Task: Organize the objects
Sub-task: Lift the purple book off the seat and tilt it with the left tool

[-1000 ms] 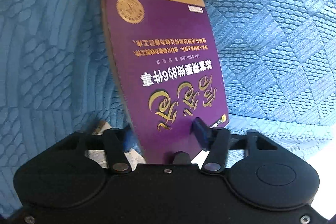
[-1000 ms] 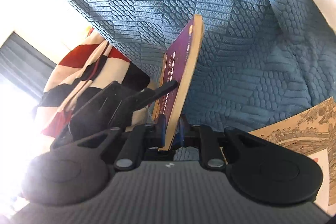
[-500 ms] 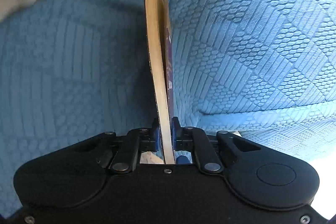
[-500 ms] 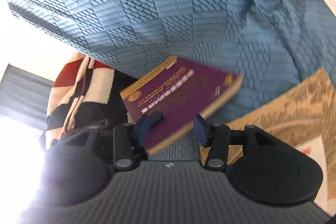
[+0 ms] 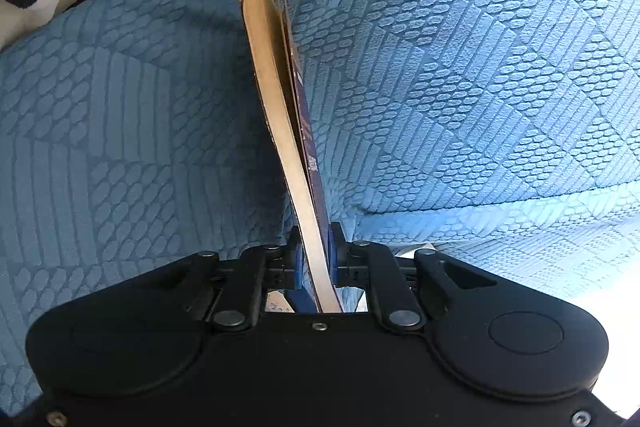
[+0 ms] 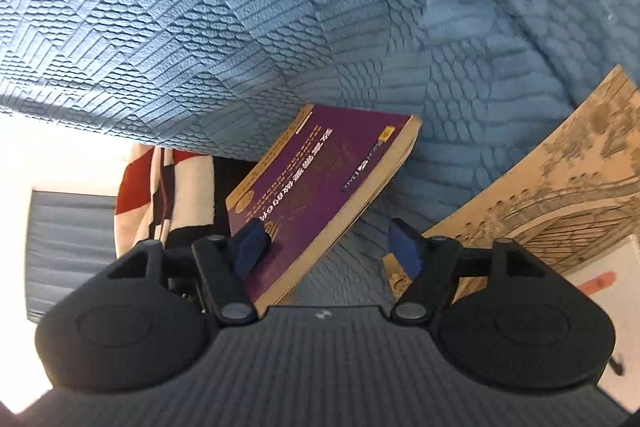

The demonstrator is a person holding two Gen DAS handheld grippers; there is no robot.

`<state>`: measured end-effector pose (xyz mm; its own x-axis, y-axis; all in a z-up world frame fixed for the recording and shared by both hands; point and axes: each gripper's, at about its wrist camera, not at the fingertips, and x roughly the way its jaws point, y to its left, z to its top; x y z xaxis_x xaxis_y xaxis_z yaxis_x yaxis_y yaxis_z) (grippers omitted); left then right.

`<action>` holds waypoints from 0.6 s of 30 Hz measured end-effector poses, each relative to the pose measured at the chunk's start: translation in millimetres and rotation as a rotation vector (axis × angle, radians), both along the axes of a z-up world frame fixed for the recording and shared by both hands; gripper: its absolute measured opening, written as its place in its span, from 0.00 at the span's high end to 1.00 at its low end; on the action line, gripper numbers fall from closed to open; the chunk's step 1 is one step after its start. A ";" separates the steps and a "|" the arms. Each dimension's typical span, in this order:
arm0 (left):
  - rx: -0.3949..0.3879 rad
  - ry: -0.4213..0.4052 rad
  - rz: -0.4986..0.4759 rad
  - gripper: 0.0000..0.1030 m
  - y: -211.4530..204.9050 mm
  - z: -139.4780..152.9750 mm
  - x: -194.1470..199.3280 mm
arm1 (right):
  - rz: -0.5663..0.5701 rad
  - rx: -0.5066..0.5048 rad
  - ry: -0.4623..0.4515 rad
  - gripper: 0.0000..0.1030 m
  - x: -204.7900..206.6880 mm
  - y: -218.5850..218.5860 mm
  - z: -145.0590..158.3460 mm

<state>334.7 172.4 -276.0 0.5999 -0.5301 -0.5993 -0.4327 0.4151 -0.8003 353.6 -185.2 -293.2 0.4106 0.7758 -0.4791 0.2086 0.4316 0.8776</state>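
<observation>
While the left gripper [image 5: 316, 255] gripped: its jaws were clamped on the purple book [image 5: 280, 131], held edge-on above the blue textured cover [image 5: 460, 87].
Right gripper [image 6: 328, 247]: jaws had just been opening and stood wide, the book's [image 6: 316, 187] corner between them, the right pad clear of it.
Writing: gold Chinese characters on the cover, too small to read.
Nearby: a tan illustrated book [image 6: 560, 195] at right.

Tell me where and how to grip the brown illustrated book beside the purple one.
Grip the brown book at its near lower corner, coming from the camera side with the open right gripper, one finger above the cover and one below. It looks flat and thin on the blue cover, and that corner sits closest to the right fingers. The left gripper already clamps the purple book.
</observation>
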 end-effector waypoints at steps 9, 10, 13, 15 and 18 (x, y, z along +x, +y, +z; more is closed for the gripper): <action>-0.012 -0.002 0.009 0.89 3.6 2.4 -0.5 | -0.079 0.018 0.006 0.38 39.2 4.3 -17.9; -0.009 -0.007 0.003 0.89 4.3 3.8 -0.5 | -0.083 0.013 -0.001 0.43 42.6 3.7 -17.6; 0.005 -0.027 -0.006 0.88 7.1 9.2 -2.5 | -0.090 -0.046 -0.013 0.69 48.6 2.0 -13.5; 0.016 -0.041 0.002 0.87 8.4 13.1 -5.1 | -0.092 -0.036 -0.029 0.72 48.0 0.9 -10.2; 0.032 -0.062 0.004 0.84 6.7 20.9 -11.8 | -0.066 -0.088 -0.112 0.75 42.3 1.1 9.8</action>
